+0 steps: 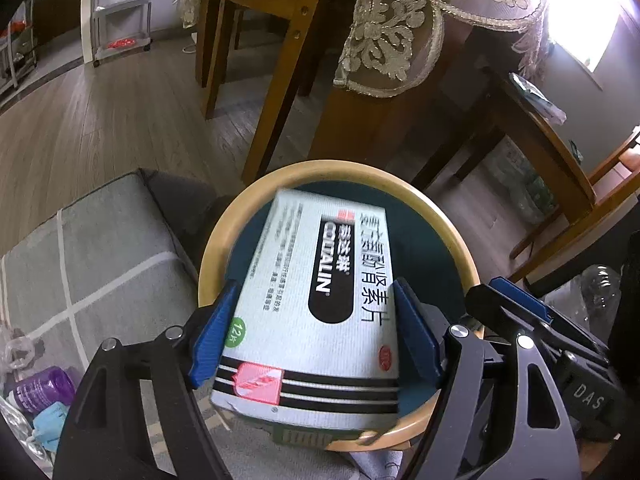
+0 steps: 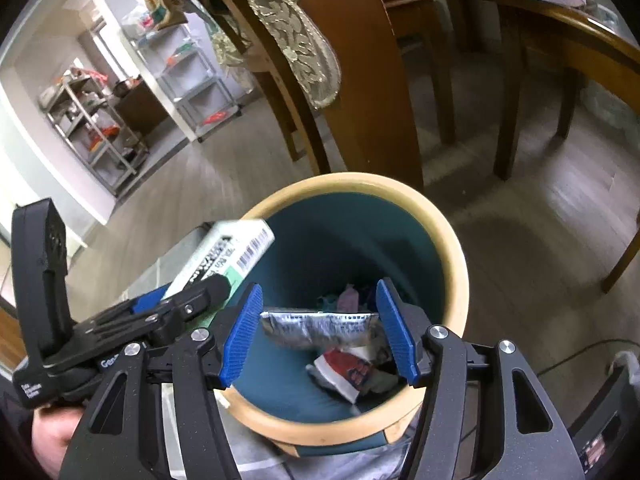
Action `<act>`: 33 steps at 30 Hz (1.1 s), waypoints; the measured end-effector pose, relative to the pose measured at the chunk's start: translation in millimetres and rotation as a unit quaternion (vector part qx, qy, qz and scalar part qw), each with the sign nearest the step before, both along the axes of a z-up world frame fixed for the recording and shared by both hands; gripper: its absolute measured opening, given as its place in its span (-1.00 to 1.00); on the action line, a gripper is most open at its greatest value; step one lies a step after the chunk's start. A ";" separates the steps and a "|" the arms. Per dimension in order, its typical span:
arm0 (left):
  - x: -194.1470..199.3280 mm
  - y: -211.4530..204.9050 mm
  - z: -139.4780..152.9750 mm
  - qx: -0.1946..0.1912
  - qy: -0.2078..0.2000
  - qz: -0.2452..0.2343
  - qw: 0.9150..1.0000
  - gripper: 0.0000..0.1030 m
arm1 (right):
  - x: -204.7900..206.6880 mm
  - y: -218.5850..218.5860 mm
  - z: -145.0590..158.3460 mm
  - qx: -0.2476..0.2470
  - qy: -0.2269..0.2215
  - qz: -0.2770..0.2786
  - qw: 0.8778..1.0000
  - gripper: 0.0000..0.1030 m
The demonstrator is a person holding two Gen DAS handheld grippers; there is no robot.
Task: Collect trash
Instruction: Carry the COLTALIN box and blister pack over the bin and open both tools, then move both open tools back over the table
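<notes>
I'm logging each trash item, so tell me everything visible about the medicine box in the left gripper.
The medicine box is flat white cardboard printed with Chinese text, a black "CONTALIN" oval, black stripes, a red emblem and a green "12" dot; its side carries a barcode. The left hand-held gripper is shut on its long sides, holding it tilted above the open bin, one corner slightly torn.

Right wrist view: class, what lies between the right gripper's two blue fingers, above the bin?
A crumpled silver foil wrapper spans the gap between the right gripper's fingers, over the bin; the right wrist view shows it.
</notes>
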State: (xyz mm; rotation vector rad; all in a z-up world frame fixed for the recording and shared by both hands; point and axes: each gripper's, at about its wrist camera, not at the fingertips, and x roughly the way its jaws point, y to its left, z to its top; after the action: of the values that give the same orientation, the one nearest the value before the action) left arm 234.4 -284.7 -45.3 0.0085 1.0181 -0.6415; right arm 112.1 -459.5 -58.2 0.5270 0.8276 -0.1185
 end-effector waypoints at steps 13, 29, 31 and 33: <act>-8.2 42.1 6.9 0.005 -0.012 0.023 1.000 0.51 | 0.9 3.2 -0.6 0.011 -0.007 0.000 1.000 0.33; -44.1 147.9 24.2 0.028 -0.037 0.073 0.996 0.64 | 8.6 47.3 11.6 0.000 -0.030 0.053 0.998 0.41; -48.0 165.3 24.3 0.031 -0.035 0.084 0.995 0.64 | 10.7 54.8 12.0 -0.001 -0.032 0.063 0.997 0.41; -51.8 178.7 23.5 0.035 -0.035 0.092 0.995 0.64 | 10.6 62.4 12.3 -0.002 -0.032 0.072 0.997 0.41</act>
State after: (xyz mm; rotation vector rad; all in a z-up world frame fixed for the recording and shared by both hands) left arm 182.6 -106.0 -21.9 -0.0011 0.9610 -0.4339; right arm 122.7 -397.1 -45.9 0.4629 0.7993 0.0291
